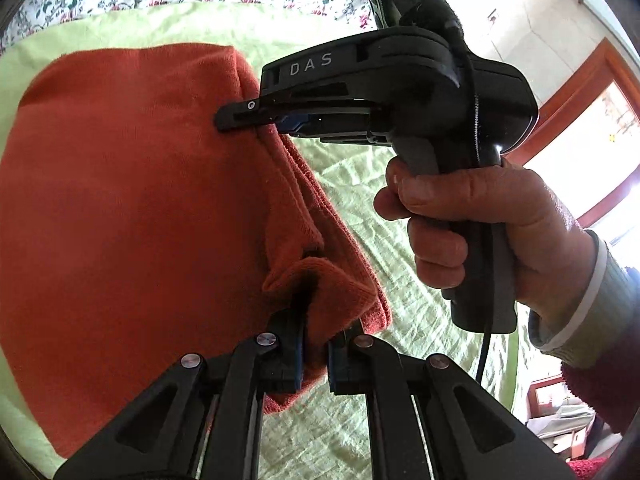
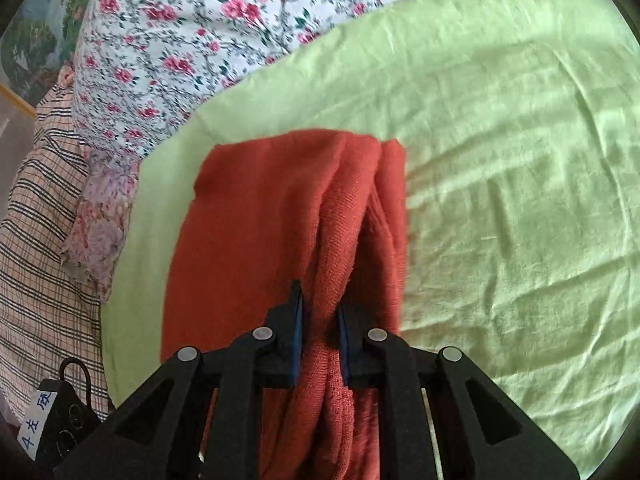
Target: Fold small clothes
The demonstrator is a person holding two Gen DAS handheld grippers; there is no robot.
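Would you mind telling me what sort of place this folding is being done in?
Most likely a bedroom at home: the orange garment lies on a light green sheet, beside a floral quilt and a checked pillow.

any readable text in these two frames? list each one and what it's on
"DAS": raised letters on the black body of the right gripper, seen in the left wrist view.
"4" followed by two handwritten characters, possibly "左腕" but too blurred to be sure: white label on a black device at the lower left of the right wrist view.
No other text; the orange garment shows no visible tag.
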